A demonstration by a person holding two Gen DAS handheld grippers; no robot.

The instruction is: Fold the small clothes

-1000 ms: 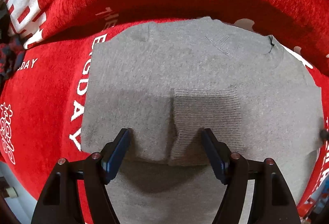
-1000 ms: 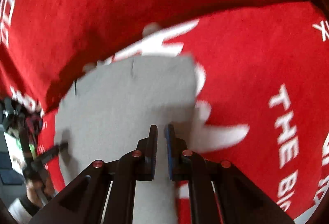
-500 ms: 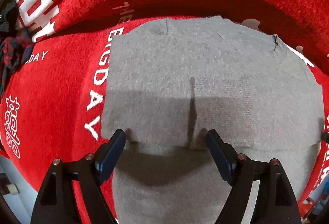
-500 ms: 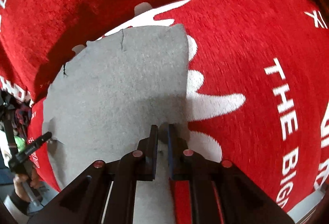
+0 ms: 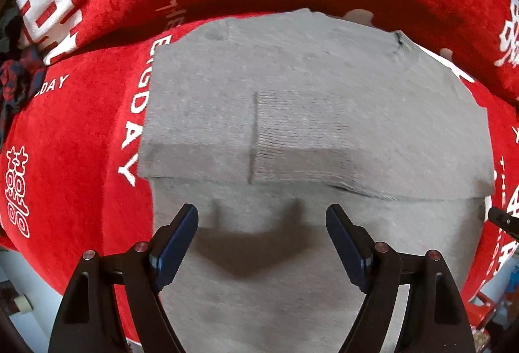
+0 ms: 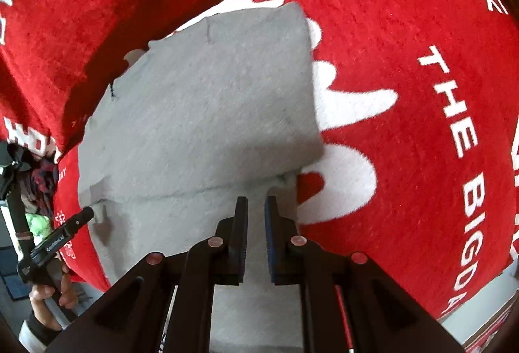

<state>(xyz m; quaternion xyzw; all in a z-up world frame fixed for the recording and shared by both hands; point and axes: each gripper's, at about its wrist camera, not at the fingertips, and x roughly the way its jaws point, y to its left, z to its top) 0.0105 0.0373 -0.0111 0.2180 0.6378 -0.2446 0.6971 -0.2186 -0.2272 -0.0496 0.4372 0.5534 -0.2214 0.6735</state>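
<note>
Lying flat on the red blanket [image 5: 74, 139], the grey sweater [image 5: 324, 87] is part-folded. Left gripper [image 5: 262, 225] gapes empty above it; right gripper [image 6: 256, 207] stands slightly parted, seemingly holding nothing. Recommend pinching both layers squarely at the lower edge.

The left hand-held gripper [image 5: 262, 217] gapes wide; the right hand-held gripper [image 6: 256, 204] is slightly parted.

Bright, even light; soft gripper shadows on the grey knit [image 5: 246, 242]. Slight motion blur. Strong fisheye bending, dark corners.
</note>
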